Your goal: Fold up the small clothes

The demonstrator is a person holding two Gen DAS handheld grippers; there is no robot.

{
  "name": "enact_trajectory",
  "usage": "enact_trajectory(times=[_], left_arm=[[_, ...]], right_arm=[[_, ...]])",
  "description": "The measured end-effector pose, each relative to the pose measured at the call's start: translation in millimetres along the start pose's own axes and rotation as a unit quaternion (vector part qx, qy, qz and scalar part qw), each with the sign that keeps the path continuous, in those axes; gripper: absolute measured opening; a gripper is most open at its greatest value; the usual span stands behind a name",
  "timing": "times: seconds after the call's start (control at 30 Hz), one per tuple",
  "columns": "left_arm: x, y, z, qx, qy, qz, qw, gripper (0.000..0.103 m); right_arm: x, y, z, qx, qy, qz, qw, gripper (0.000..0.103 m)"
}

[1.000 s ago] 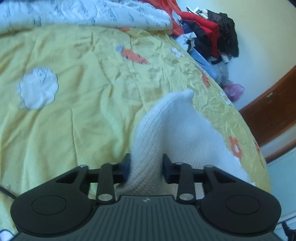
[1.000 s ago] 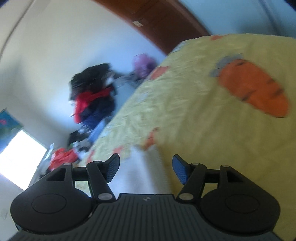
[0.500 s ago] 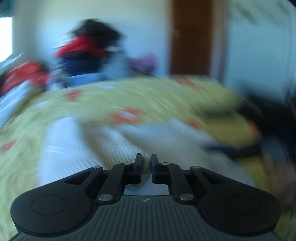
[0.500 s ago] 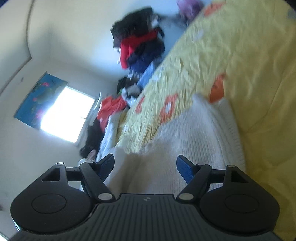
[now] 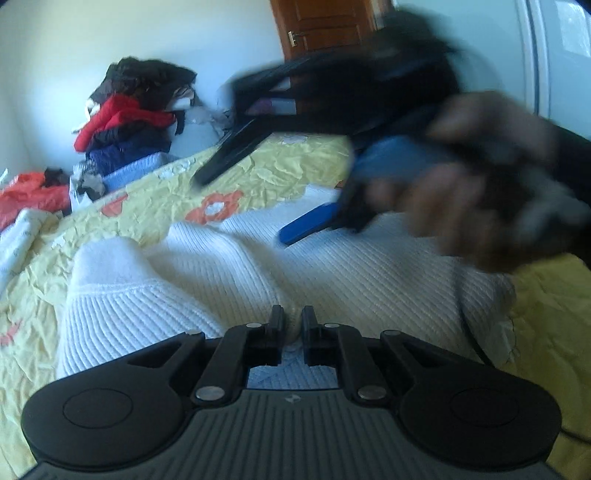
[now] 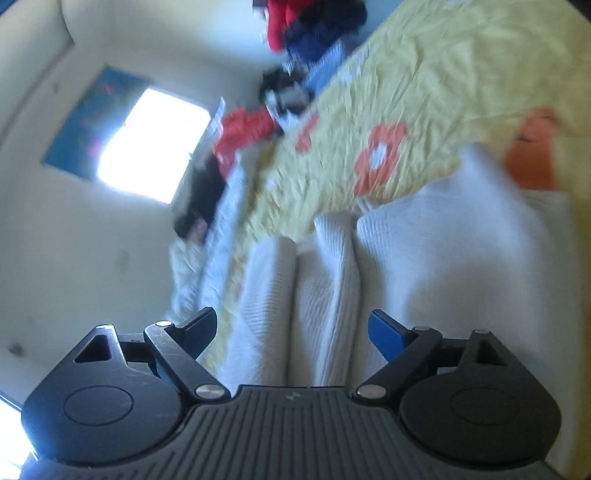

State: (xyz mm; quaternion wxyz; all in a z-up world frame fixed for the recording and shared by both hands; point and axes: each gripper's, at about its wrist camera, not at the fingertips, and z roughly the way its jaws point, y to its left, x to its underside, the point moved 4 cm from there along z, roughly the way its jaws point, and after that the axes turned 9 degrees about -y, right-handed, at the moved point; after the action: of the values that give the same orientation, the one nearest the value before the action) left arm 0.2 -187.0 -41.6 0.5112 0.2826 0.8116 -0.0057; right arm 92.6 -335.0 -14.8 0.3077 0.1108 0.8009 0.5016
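One white ribbed knit garment (image 5: pixel 332 269) lies rumpled on the yellow bedspread (image 5: pixel 280 173), which carries orange flower and carrot prints, and everything else can be placed from it. At the garment's near edge the left gripper (image 5: pixel 293 325) has its jaws drawn almost together, with a fold of the white knit pinched between them. Only the left wrist view shows the other tool from outside: the right gripper (image 5: pixel 258 195), badly blurred, hangs above the far right part of the garment, one dark finger over the bedspread beyond the garment and one blue-padded finger low over the knit, with the person's right hand (image 5: pixel 491 199) wrapped around its handle; whether that blue finger touches the cloth cannot be told. The right wrist view supplies what that one lacks: the right gripper (image 6: pixel 291 332) with jaws spread wide and nothing between them, tilted over several lengthwise ridges of the garment (image 6: pixel 424 266). It alone shows a bright window (image 6: pixel 147 147) in the wall beyond the garment. Past the garment's far side, at the bed's edge, sits a pile of clothes (image 5: pixel 136 122) in red, navy and black, and behind that a brown wooden door (image 5: pixel 325 26).
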Motion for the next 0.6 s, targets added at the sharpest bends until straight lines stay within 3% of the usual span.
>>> enact_trajectory(times=[0.1, 0.2, 0.27, 0.33, 0.37, 0.4, 0.47, 0.53, 0.6], left_arm=[[-1.2, -3.1, -11.0, 0.03, -0.015, 0.034, 0.9989, 0.011], [3.3, -3.6, -32.8, 0.068, -0.025, 0.067, 0.9951, 0.026], [9.8, 0.0, -44.1, 0.026, -0.048, 0.098, 0.9937, 0.036], [18.4, 3.6, -48.7, -0.032, -0.062, 0.153, 0.9857, 0.063], [22.1, 5.4, -49.8, -0.058, -0.067, 0.178, 0.98, 0.069], [25.4, 8.3, -50.7, -0.077, -0.075, 0.196, 0.9747, 0.072], [27.7, 13.2, -46.9, -0.088, -0.076, 0.201, 0.9726, 0.072], [28.4, 14.4, -34.2, -0.083, -0.069, 0.196, 0.9747, 0.073], [28.7, 10.5, -16.2, -0.099, -0.067, 0.21, 0.9704, 0.074]], right_arm=[[-3.0, 10.5, 36.9, 0.042, 0.04, -0.053, 0.997, 0.085], [0.0, 37.8, 50.0, 0.089, 0.026, -0.153, 0.984, 0.083], [-0.2, 50.8, 52.3, 0.074, 0.022, -0.173, 0.982, 0.083], [-0.5, 56.7, 58.3, 0.057, 0.038, -0.162, 0.984, 0.084], [-1.3, 57.2, 62.2, 0.059, 0.044, -0.16, 0.984, 0.084], [-2.5, 57.7, 64.3, 0.07, 0.044, -0.163, 0.983, 0.083], [-4.7, 59.9, 66.8, 0.079, 0.039, -0.165, 0.982, 0.083], [-4.0, 66.0, 77.3, 0.053, 0.056, -0.151, 0.985, 0.083], [-3.5, 71.9, 97.5, 0.039, 0.085, -0.142, 0.985, 0.083]])
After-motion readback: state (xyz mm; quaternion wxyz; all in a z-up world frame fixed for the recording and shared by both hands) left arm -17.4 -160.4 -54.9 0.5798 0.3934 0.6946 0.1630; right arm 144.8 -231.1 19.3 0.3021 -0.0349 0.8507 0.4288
